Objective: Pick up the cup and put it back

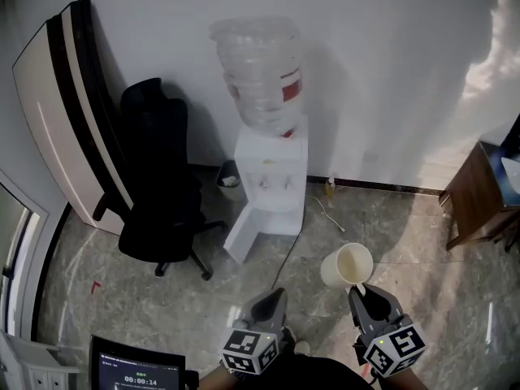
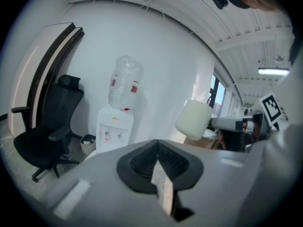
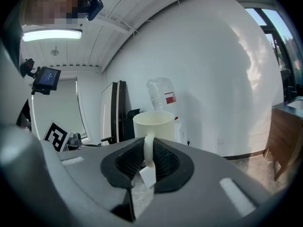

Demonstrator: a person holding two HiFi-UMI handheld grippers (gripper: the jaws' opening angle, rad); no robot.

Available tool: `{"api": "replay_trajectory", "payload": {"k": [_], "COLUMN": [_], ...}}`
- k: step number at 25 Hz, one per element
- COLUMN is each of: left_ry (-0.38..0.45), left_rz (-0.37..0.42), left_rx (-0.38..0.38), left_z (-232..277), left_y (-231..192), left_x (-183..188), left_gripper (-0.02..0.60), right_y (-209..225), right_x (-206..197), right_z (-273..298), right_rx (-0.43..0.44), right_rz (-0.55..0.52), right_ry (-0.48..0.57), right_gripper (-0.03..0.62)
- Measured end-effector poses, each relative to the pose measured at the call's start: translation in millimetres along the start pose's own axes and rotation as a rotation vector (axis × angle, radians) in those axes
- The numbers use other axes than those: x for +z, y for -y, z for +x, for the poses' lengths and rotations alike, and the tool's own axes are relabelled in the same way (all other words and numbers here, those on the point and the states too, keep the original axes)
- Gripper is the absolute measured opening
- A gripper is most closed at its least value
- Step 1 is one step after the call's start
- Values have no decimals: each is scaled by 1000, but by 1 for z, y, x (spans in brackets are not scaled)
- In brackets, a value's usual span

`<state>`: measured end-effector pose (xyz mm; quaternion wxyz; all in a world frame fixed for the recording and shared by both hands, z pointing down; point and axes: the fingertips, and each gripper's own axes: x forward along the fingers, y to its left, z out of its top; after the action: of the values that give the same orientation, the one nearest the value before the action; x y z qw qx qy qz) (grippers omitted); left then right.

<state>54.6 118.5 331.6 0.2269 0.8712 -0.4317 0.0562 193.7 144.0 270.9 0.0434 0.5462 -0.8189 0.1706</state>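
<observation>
Nearest the head camera, the two marker cubes (image 1: 250, 350) are sitting at the bottom edge, one on each gripper. The right gripper (image 1: 361, 292) is gripping the cup (image 1: 347, 266) by its handle (image 3: 148, 150): in the right gripper view the dark pads are pressing on the handle from both sides. The cup is cream-coloured, upright, mouth up, and is hanging in the air above the grey stone floor (image 1: 390, 226), touching nothing but the jaws. Whether anything is inside it cannot be told. The left gripper (image 1: 272, 297) is pointing forward beside the right one, with its jaws together and nothing between them; in the left gripper view only a narrow slit is showing between the pads. The cup is also showing in that view, off to the right, apart from the left gripper. Ahead, a white water dispenser (image 1: 272, 193) is standing against the white wall (image 1: 390, 71), carrying an upturned clear bottle (image 1: 260, 71). A small bin (image 1: 231, 181) is sitting just beside its left side. A black office chair (image 1: 158, 185) is standing further left, and behind it tall panels (image 1: 73, 112) are leaning on the wall. A wooden cabinet (image 1: 479, 193) is showing at the right edge, and a small screen (image 1: 134, 372) at the lower left.
</observation>
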Motion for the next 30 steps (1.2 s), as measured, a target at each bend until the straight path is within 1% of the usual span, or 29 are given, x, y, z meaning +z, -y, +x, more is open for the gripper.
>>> {"api": "replay_trajectory", "payload": {"k": [6, 10, 14, 17, 19, 21, 26, 30], "left_ry": [38, 61, 55, 51, 41, 39, 63, 77], "left_rz": [-51, -43, -61, -50, -80, -110, -167, -221], "left_rx": [52, 72, 127, 178, 241, 300, 436, 559], "left_z": [36, 60, 67, 71, 72, 76, 107, 130], "left_y": [-72, -112, -143, -153, -163, -172, -188, -186], "left_x": [40, 61, 64, 50, 36, 30, 37, 39], "left_gripper": [3, 3, 3, 3, 3, 3, 3, 3], "right_y": [-2, -4, -4, 8, 12, 15, 27, 43], "right_x": [29, 45, 41, 26, 15, 8, 3, -10], "right_z": [84, 144, 184, 201, 214, 230, 278, 308], "right_rx": [43, 90, 139, 183, 238, 299, 464, 636], "right_rz": [-40, -73, -89, -101, -104, -115, -184, -259], "right_ry": [-28, -32, -64, -86, -115, -146, -217, -280], "right_gripper": [51, 51, 49, 51, 51, 49, 51, 50]}}
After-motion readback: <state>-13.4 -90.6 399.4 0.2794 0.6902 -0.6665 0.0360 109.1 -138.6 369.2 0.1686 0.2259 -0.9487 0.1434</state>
